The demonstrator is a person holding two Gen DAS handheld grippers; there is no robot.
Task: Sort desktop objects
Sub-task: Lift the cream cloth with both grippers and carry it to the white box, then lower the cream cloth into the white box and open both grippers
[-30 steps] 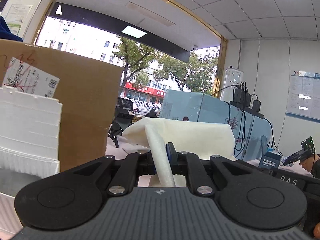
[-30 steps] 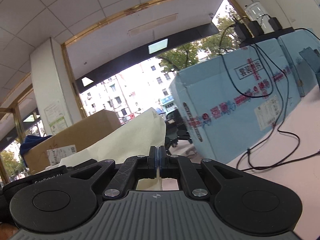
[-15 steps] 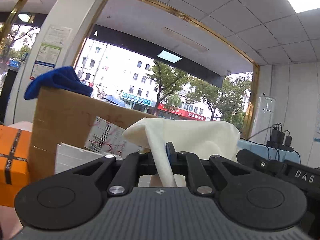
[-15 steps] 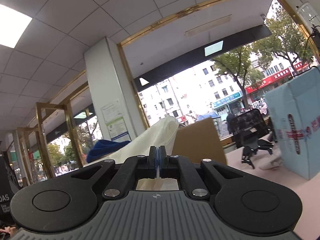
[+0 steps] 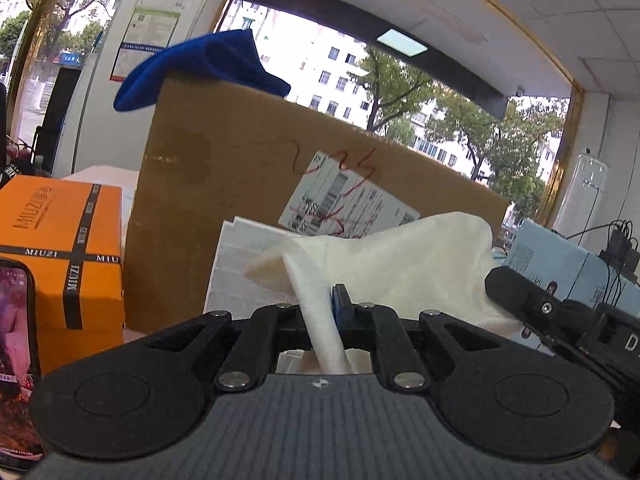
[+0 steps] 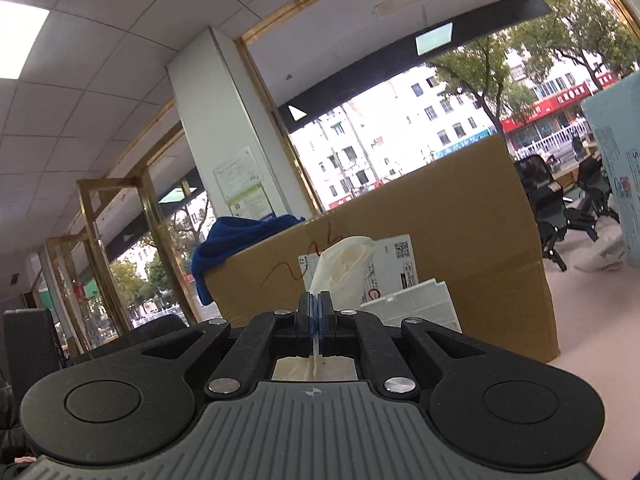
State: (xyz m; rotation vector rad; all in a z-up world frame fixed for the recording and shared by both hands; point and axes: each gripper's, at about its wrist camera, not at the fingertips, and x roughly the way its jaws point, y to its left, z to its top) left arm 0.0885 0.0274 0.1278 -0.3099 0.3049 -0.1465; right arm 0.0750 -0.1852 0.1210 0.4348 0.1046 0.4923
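Both jaws pinch white cloth (image 5: pixel 400 264); cardboard box (image 5: pixel 224 184) close ahead.

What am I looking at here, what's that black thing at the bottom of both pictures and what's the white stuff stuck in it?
There is no robot here: a person holds a two-finger gripper in each hand, and each gripper has its own wide-angle camera looking along its fingers. The black shape is the gripper itself. One picture is from the left gripper, the other from the right gripper. Both are shut on the same white cloth, so it is held between them. Ahead stands a cardboard box with a blue cloth draped on top, white foam before it and an orange box beside it.
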